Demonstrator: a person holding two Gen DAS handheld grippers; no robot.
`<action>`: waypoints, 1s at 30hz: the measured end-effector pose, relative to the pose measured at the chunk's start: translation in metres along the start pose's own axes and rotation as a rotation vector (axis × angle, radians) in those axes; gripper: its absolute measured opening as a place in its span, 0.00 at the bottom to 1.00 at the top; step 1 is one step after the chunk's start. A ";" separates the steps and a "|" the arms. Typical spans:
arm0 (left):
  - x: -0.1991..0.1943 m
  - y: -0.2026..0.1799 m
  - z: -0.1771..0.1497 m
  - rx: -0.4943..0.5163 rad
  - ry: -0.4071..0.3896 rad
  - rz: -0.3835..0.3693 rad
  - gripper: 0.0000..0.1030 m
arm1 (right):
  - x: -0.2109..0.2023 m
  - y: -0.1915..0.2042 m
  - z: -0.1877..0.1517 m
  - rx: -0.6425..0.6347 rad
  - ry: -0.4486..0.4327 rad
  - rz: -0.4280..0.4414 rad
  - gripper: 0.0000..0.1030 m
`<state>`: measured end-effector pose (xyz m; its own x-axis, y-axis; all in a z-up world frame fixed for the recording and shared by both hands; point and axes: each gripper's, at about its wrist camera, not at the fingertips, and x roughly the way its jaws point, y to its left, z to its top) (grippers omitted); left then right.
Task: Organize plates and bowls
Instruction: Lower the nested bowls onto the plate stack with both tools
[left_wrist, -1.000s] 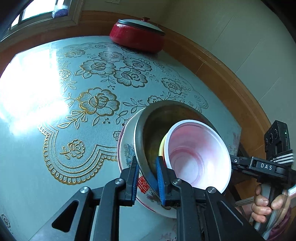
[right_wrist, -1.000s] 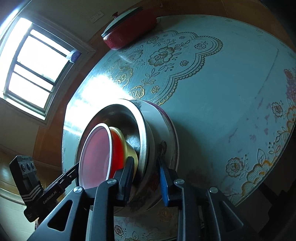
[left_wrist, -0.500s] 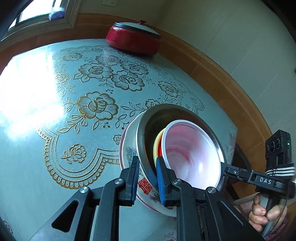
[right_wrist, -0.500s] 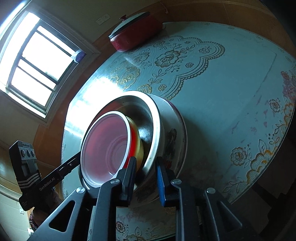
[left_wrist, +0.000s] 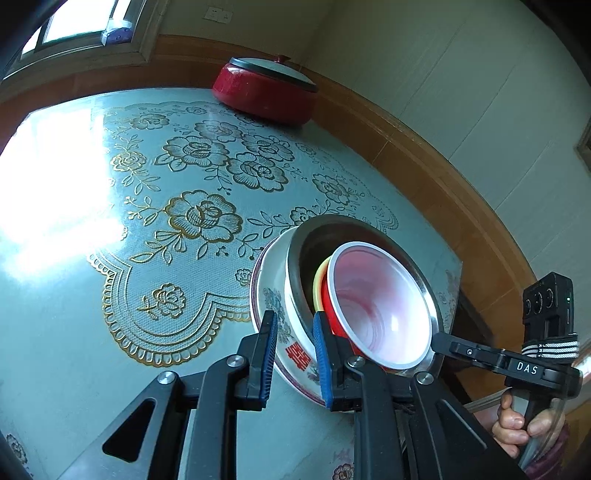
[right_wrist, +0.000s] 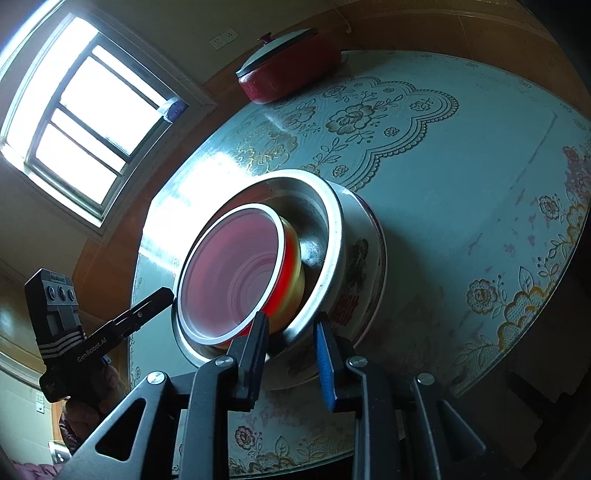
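Two grippers, left (left_wrist: 291, 354) jaws clamped, right (right_wrist: 290, 354) jaws opening, astride nested bowls' (left_wrist: 376, 302) rims.

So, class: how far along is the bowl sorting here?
Done: pink plastic bowl, red and yellow bowls nested in steel bowl, inside white enamel basin. In hand: left tongs and right tongs clamp opposite rims. Left: setting the stack on the floral table.

Home dining rm: floral tablecloth (left_wrist: 110, 258), red lidded pot (left_wrist: 264, 92), wood wainscot (left_wrist: 424, 155), window (right_wrist: 74, 122).
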<state>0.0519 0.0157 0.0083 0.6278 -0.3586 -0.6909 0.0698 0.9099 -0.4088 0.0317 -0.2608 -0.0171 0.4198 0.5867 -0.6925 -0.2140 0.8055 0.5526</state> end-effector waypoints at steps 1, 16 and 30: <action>-0.002 0.002 -0.001 -0.004 -0.002 -0.002 0.20 | -0.003 -0.001 -0.002 -0.001 -0.010 0.005 0.24; 0.007 0.009 -0.030 0.001 0.065 -0.053 0.20 | -0.005 -0.011 -0.031 0.052 -0.003 -0.018 0.24; 0.024 -0.006 -0.033 0.068 0.087 -0.077 0.24 | 0.013 -0.001 -0.032 0.012 -0.007 -0.066 0.16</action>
<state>0.0415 -0.0054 -0.0255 0.5494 -0.4419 -0.7092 0.1695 0.8900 -0.4232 0.0087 -0.2514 -0.0415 0.4386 0.5317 -0.7245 -0.1753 0.8413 0.5113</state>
